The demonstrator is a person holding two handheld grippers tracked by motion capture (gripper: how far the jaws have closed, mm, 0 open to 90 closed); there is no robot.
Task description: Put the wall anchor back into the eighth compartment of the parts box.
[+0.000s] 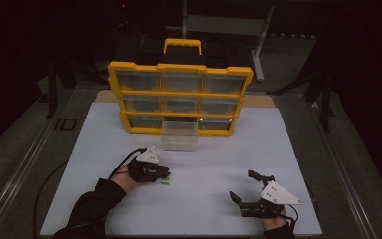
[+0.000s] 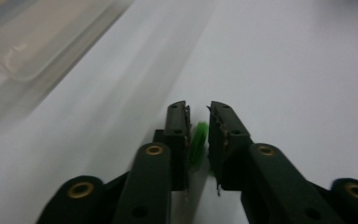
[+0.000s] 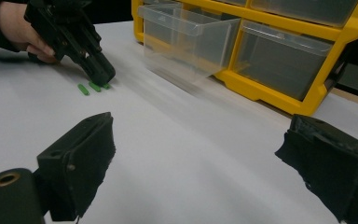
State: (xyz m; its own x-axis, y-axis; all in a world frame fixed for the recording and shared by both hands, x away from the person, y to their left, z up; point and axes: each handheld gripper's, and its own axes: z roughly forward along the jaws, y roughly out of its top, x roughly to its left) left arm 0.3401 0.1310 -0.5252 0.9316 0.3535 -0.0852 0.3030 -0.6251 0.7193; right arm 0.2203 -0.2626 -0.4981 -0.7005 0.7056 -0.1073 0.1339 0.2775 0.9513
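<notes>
On the white counter, near its middle-left, my left tool points low at the surface with its jaws nearly together around a small green piece. From the left gripper view the piece stands between the two pads, close against the left one, with a thin gap showing on the right side, so I cannot tell whether both pads press it. No earlier look is at hand, so I speak only of how the jaws stand.

From the right gripper view, two more green pieces lie on the counter just beside that tool's tip: one a little apart, another closer, and a third bit of green shows right at the tip. In the high view they show as a small green spot just below the left tool.

My right tool rests near the counter's right front, well apart from the green pieces, jaws spread wide with nothing between them.

Behind, a yellow organizer stands upright, with one clear drawer pulled out of its bottom row onto the counter.
</notes>
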